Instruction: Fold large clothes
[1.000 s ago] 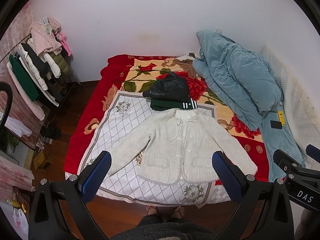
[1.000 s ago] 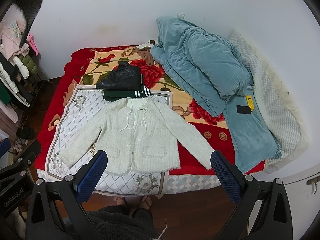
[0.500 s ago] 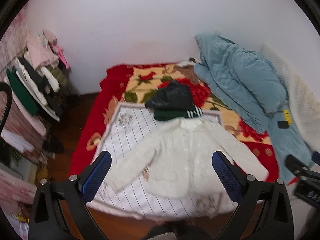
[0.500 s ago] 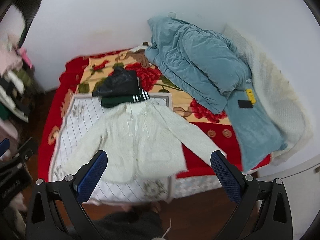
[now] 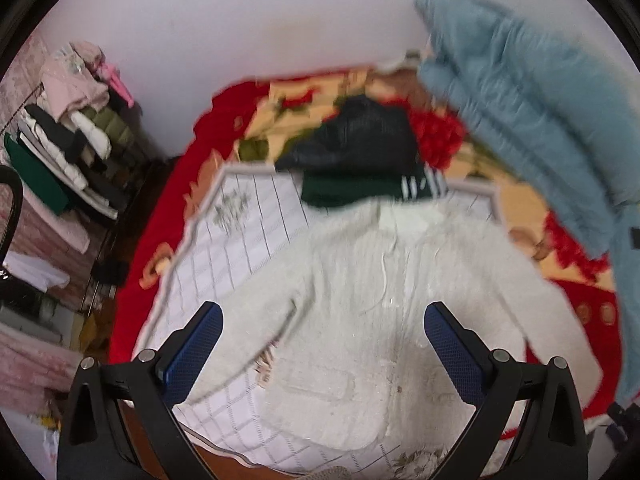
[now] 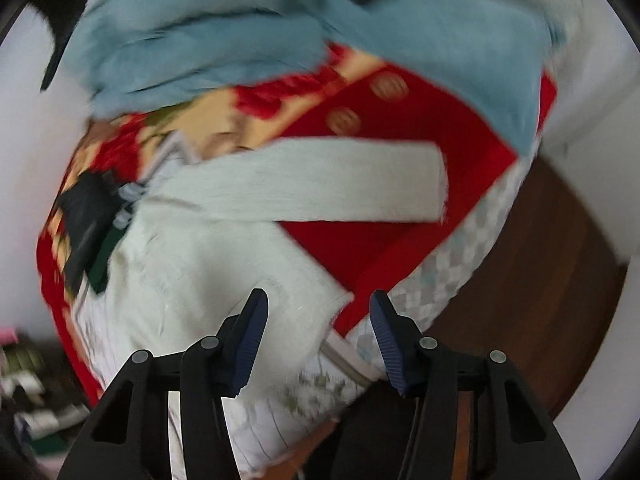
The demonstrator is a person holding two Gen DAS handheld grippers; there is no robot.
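Note:
A white knitted cardigan (image 5: 360, 300) lies spread face up on the bed, sleeves out to both sides. My left gripper (image 5: 322, 320) is open and empty, hovering above the cardigan's lower front. In the right wrist view the cardigan (image 6: 208, 264) shows tilted, with its right sleeve (image 6: 320, 184) stretched across the red blanket. My right gripper (image 6: 318, 312) is open and empty, close above the cardigan's lower right hem corner. Both views are blurred.
A folded black and green garment (image 5: 360, 160) lies just behind the cardigan's collar. A blue quilt (image 5: 540, 100) is heaped on the bed's right side. A clothes rack (image 5: 68, 140) stands at the left. The wooden floor (image 6: 540, 300) lies beyond the bed's edge.
Both grippers have moved down and in toward the cardigan. The right gripper has swung and tilted toward the right hem corner, and its jaws have narrowed.

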